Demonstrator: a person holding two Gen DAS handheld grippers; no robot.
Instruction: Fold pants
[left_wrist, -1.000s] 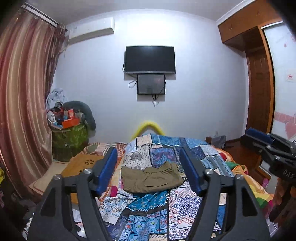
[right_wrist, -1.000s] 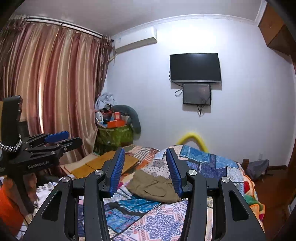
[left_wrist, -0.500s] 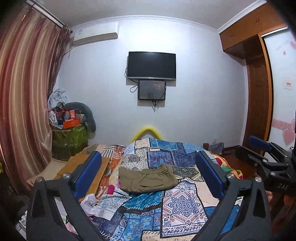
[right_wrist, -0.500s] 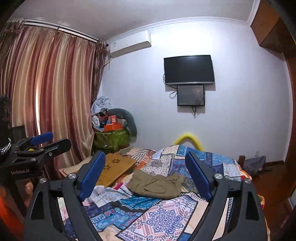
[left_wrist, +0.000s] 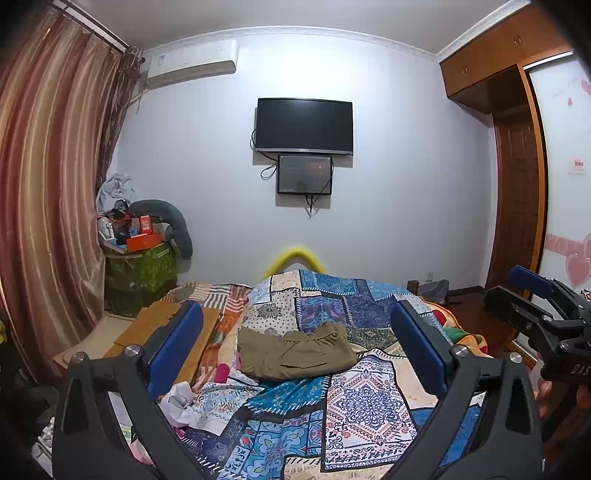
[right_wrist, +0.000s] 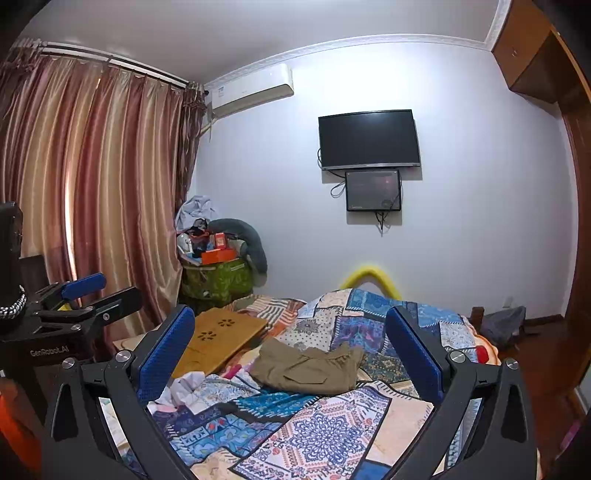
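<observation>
Olive pants (left_wrist: 295, 354) (right_wrist: 306, 369) lie folded into a compact bundle on the patchwork quilt (left_wrist: 354, 406) (right_wrist: 314, 439) in the middle of the bed. My left gripper (left_wrist: 294, 312) hangs open in front of them, well short of the cloth, with nothing between its blue pads. My right gripper (right_wrist: 290, 314) is held back the same way, its jaws opening wide, and no cloth is between them. Each gripper shows at the edge of the other's view: the right one (left_wrist: 535, 306) and the left one (right_wrist: 81, 295).
A wooden lap tray (right_wrist: 221, 339) lies on the bed's left side, with crumpled white cloth (right_wrist: 184, 384) in front of it. A green bag piled with clutter (left_wrist: 136, 269) stands by the curtain (left_wrist: 48, 206). A wardrobe (left_wrist: 517, 184) is on the right.
Both grippers' jaws have spread from partly closed to wide apart. The pants lie where they were. Both views have tilted slightly, showing more of the quilt.
</observation>
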